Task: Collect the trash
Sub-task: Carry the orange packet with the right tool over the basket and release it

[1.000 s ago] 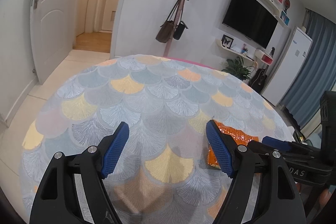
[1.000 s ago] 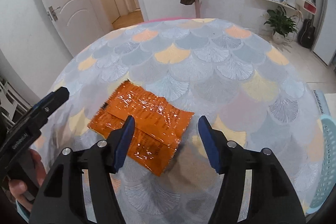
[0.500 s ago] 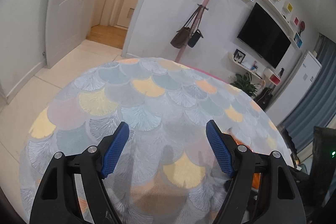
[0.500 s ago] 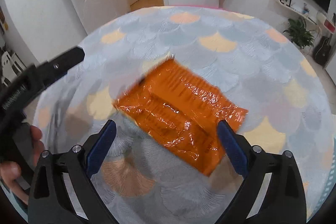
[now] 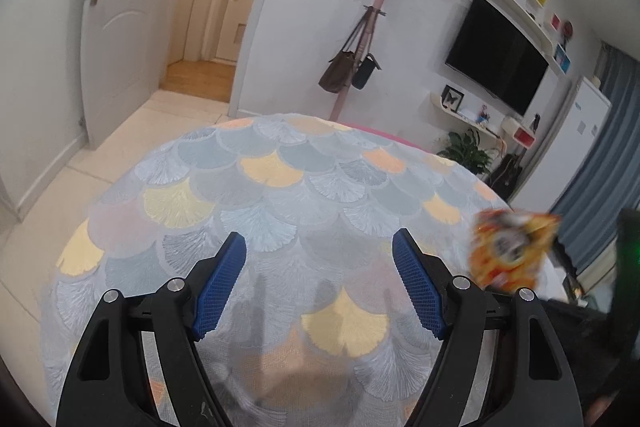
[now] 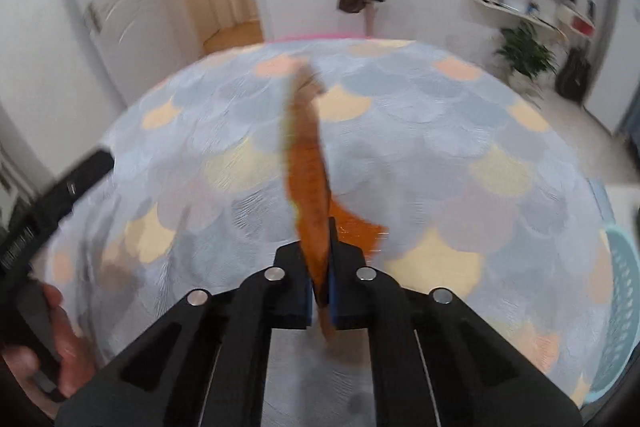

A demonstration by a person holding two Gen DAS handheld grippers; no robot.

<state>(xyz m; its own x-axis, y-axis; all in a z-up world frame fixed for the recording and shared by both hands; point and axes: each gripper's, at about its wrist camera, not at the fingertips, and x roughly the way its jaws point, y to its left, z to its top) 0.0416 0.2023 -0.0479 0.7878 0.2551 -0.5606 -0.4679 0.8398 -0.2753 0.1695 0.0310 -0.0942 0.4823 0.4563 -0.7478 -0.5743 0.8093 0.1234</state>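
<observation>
Pinching the orange wrapper [image 6: 308,187] edge-on in my right tongs [image 6: 319,291] lifts it off the worktop [image 6: 440,155]; beside it, my left tongs [image 5: 320,283] hang spread, empty.

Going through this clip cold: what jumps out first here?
The orange snack wrapper, pinched edge-on in the shut right gripper and raised above the pastel fan-patterned tablecloth. The left gripper hangs open with nothing between its pads. A pale blue basket sits at the right edge.
</observation>
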